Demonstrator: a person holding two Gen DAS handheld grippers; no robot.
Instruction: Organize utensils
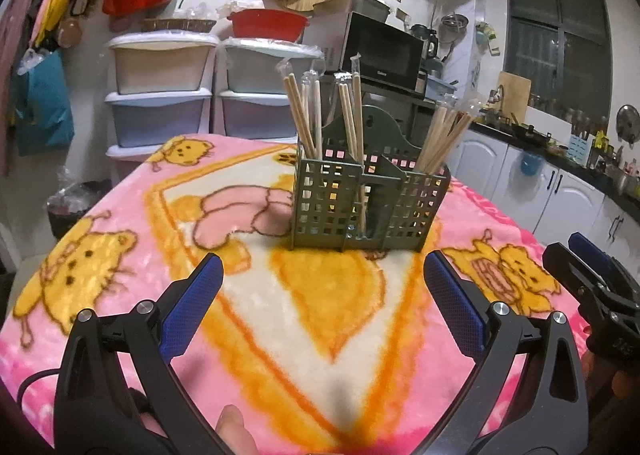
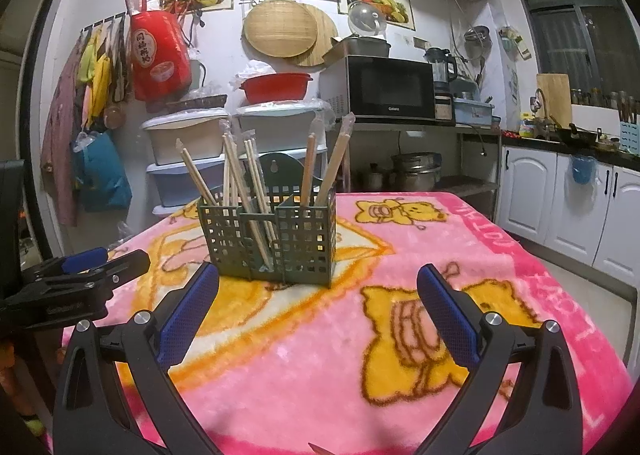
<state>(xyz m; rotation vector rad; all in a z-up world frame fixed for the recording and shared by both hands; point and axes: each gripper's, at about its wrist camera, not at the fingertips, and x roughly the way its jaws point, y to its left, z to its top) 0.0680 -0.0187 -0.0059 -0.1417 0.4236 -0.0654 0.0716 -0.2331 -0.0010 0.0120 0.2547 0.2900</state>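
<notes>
Green perforated utensil caddy (image 1: 370,199) stands upright near the middle of the worktop (image 1: 120,295), at 12 o'clock from both sets of tongs and well apart from them. Three front compartments plus a taller arched back panel with a hanging hole. Disposable chopsticks (image 1: 304,115) in clear sleeves lean out of every compartment at different angles; a second bundle (image 1: 444,139) fans toward 2 o'clock in the left wrist view. Sleeve tips crumpled above the wood. No loose utensil visible on the blanket.

Risks, judged:
- Caddy looks light and top-heavy, and the pink plush cartoon blanket (image 2: 440,263) under it is soft. A sideways nudge on a leaning stick could tip it or slide it.
- Slick sleeves: a pinch may take film only, and the stick slips out.
- Sticks cross inside the middle compartment; pulling one could drag its neighbours.
- Both tools approach from 6 o'clock, side by side; they could collide at the caddy.

Left tongs (image 1: 324,287): spread wide, holding nothing. Right tongs (image 2: 318,295): likewise wide apart, empty, low over the blanket.
</notes>
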